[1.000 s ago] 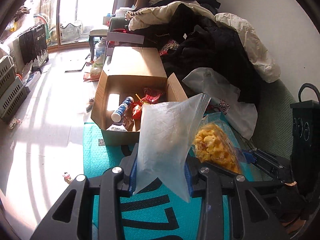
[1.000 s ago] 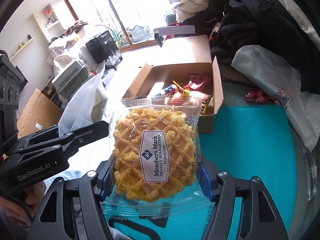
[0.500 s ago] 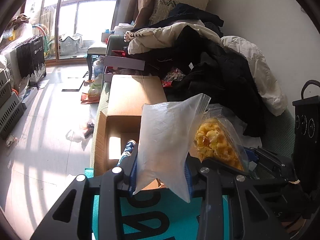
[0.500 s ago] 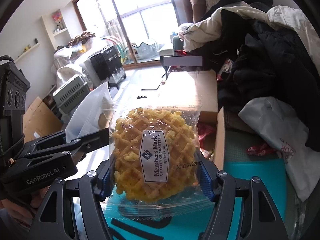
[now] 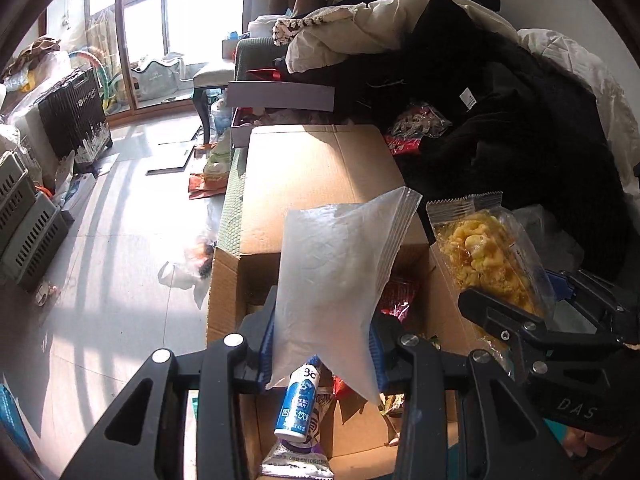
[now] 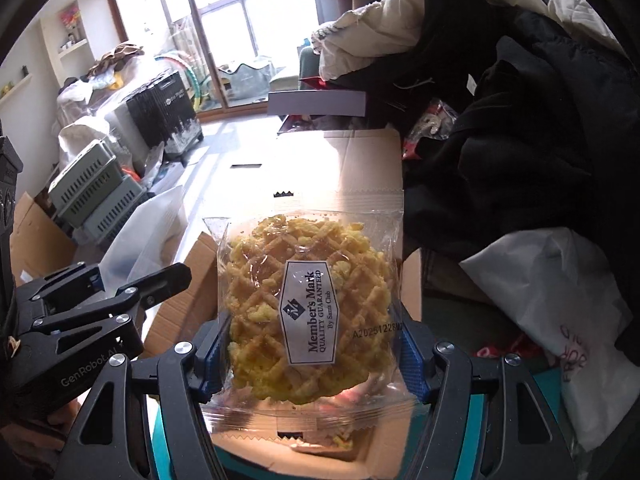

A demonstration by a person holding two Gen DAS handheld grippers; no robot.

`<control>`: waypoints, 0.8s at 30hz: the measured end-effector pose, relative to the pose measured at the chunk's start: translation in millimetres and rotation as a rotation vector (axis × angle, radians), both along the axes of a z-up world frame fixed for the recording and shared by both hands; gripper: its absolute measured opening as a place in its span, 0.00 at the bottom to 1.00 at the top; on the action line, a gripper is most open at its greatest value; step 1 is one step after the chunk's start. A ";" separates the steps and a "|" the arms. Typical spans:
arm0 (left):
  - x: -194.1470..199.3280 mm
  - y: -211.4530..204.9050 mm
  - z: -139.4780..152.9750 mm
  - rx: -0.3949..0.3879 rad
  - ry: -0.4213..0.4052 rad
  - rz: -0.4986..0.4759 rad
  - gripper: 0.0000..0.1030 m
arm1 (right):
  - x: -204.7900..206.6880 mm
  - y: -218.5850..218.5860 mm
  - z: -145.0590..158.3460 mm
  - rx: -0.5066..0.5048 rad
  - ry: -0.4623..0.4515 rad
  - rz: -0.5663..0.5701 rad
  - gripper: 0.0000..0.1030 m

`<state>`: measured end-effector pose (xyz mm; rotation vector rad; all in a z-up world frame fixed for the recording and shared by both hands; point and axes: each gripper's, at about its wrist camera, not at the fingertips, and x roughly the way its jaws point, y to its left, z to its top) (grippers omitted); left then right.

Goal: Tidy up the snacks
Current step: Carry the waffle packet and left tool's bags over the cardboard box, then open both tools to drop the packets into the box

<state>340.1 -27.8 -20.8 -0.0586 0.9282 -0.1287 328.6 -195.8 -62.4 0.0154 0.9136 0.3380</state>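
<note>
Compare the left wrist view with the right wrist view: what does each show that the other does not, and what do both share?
Left wrist only: a blue-and-white bottle lying in the cardboard box, seen below the left claw, which grips a plain white packet.

Right wrist only: the printed label on the clear-wrapped yellow lattice snack in the right claw.

Both: the box, both packets, the dark clothes pile.

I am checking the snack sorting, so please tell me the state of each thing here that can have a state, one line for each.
Left gripper: shut on the white pouch.
White pouch: sealed, held upright above the box.
Right gripper: shut on the waffle packet.
Waffle packet: sealed, upright, label facing the camera.
Cardboard box: open, far flap folded back, snacks inside.
Small bottle: capped, lying in the box.
</note>
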 end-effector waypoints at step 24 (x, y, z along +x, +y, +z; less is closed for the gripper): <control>12.1 -11.6 -93.1 0.107 0.268 0.048 0.38 | 4.5 7.9 -89.3 -0.165 0.206 -0.051 0.77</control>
